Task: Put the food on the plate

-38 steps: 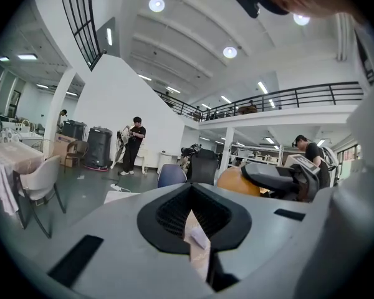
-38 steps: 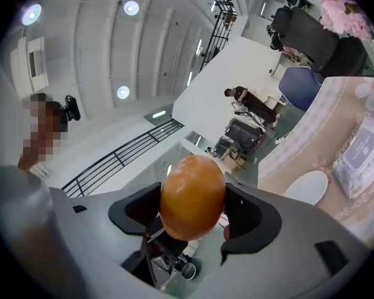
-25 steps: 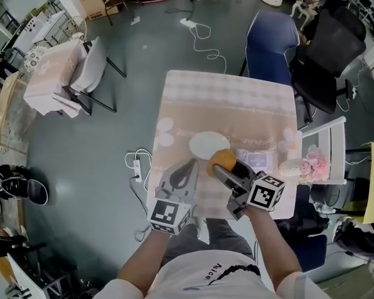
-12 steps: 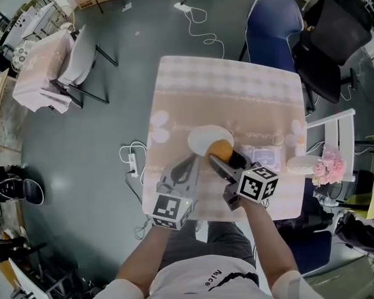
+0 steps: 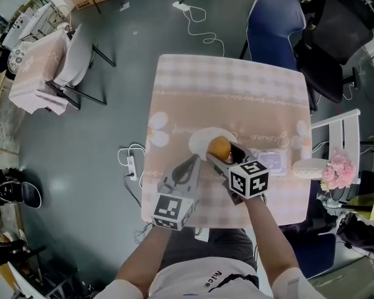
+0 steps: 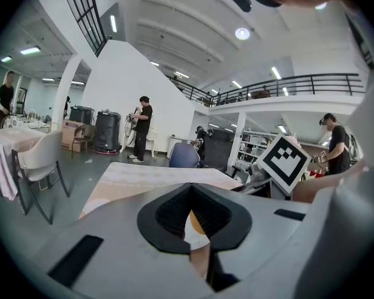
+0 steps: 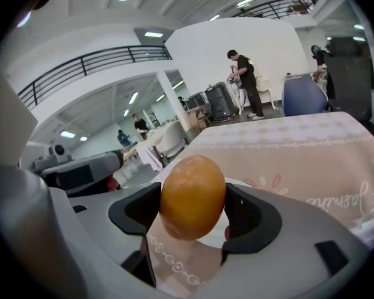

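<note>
A round orange food item is pinched between the jaws of my right gripper, just above the near right part of the white plate. The right gripper view shows the food held between both pads, with the plate under it. My left gripper hovers over the table's near edge, left of the plate, jaws shut and holding nothing. In the left gripper view, the food shows through the gap between the jaws.
The table has a pink checked cloth. A pale packet and a white dish lie right of the plate, near pink flowers. A blue chair stands beyond the table. A draped chair is far left.
My right gripper has carried the orange food forward and left, from beside the plate's near edge to over the plate. The left gripper has stayed put.
</note>
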Available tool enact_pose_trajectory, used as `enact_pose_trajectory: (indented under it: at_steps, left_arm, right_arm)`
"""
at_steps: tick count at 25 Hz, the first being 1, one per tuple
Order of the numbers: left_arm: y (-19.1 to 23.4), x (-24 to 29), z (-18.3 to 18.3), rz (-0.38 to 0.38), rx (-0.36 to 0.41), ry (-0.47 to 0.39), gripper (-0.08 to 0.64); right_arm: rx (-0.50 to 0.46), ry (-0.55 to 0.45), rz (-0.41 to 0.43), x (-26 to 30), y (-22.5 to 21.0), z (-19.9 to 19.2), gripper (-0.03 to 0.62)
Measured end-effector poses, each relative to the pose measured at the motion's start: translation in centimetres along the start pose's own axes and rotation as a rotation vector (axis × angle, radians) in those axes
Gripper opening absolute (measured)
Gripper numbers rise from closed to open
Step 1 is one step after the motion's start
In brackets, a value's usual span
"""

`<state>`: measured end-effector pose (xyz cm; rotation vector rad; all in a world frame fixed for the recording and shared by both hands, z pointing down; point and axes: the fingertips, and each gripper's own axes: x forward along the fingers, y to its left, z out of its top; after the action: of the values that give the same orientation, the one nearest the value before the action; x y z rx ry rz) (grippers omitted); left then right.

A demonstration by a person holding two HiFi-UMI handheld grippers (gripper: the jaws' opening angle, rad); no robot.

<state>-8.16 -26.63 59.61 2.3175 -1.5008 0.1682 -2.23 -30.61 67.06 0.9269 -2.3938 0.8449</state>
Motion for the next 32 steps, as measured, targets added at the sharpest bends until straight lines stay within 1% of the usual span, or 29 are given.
enact_pose_trajectory:
  at_steps: [3, 5, 10, 15, 22, 32]
  left_arm:
    - [0.5, 0.4, -0.3, 0.001, -0.003, -0.001, 0.005]
    - [0.7, 0.7, -0.6, 0.0, -0.004, -0.002, 0.005]
    - [1.2, 1.0, -1.1, 0.002, -0.008, 0.003, 0.005]
    - [1.5, 1.2, -1.3, 0.001, -0.013, 0.003, 0.005]
    - [1.7, 1.7, -1.4, 0.0, -0.012, 0.0, 0.005]
    - [1.1, 1.6, -1.1, -0.001, -0.005, 0.01, 0.005]
  right_arm:
    - [-0.132, 0.067, -0.028, 1.1, -0.2, -0.4, 0.317]
    - [-0.171, 0.105, -0.03, 1.8, -0.4, -0.9, 0.318]
    - [-0.144, 0.172, -0.011, 3.0, -1.3, -1.8, 0.318]
    - [-0.155, 0.229, -0.011, 3.8, -1.9, -2.3, 0.318]
    - [-0.163, 0.256, 0.01, 4.4, -2.0, -2.9, 0.318]
    - [-0.166, 0.286, 0.004, 3.7, -2.0, -3.3, 0.318]
